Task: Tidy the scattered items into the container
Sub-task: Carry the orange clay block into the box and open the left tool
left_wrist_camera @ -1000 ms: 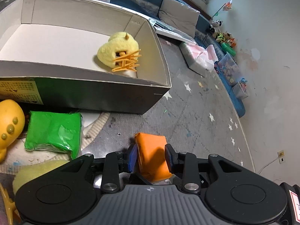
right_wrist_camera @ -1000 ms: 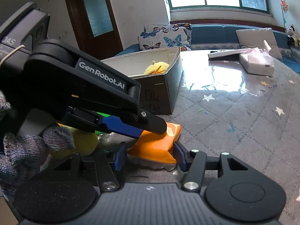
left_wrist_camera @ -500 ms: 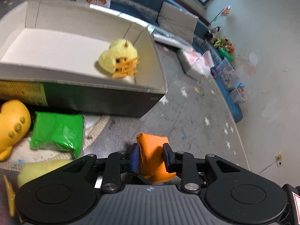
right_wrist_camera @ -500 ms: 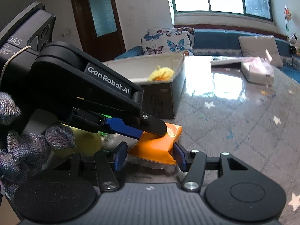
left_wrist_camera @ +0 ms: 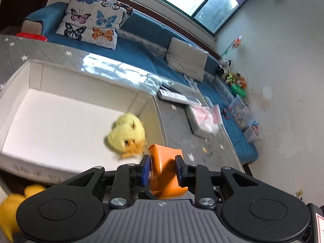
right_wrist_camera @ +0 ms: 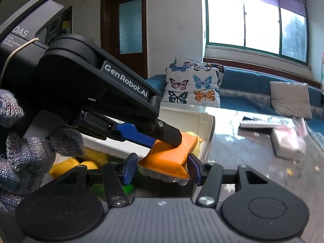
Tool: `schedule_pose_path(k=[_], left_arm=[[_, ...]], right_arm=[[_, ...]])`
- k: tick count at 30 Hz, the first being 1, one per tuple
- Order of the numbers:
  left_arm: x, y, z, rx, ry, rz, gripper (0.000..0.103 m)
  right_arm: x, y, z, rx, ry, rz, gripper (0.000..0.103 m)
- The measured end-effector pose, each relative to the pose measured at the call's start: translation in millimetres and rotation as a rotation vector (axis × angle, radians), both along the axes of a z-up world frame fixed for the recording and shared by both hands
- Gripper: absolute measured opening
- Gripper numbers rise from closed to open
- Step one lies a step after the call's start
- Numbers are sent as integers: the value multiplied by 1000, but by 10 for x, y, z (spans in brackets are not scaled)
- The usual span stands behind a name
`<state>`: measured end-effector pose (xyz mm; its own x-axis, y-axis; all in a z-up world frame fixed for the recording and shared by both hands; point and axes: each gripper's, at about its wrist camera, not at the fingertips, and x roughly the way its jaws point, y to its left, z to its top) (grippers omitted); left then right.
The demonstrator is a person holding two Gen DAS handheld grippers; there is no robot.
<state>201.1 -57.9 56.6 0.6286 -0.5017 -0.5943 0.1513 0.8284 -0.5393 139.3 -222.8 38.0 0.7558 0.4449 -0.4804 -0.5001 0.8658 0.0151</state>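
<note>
Left wrist view shows your left tool (left_wrist_camera: 163, 169) clamped on the orange packet (left_wrist_camera: 165, 174), held near the right corner of the white box (left_wrist_camera: 36, 77), where a yellow plush chick (left_wrist_camera: 126, 134) lies. In the right wrist view, your right tool (right_wrist_camera: 161, 169) brackets the same packet (right_wrist_camera: 168, 158), touching it on one side at least.

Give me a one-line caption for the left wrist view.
Left gripper clamps an orange packet near the cardboard box, where a yellow plush toy lies.
</note>
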Motion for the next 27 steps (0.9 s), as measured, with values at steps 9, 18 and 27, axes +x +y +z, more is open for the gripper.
schedule_pose_path(k=[9,18,27], left_arm=[[417,69,-191,-37,31,9,27],[510,115,-378,-56,59,19,28],[528,115,-415,-39,64,14,28]], right_arm=[[481,82,-124,-47,6,13,55],[655,121,-276,-86,25,28,56],[639,111,-290,-80,22,26,59]])
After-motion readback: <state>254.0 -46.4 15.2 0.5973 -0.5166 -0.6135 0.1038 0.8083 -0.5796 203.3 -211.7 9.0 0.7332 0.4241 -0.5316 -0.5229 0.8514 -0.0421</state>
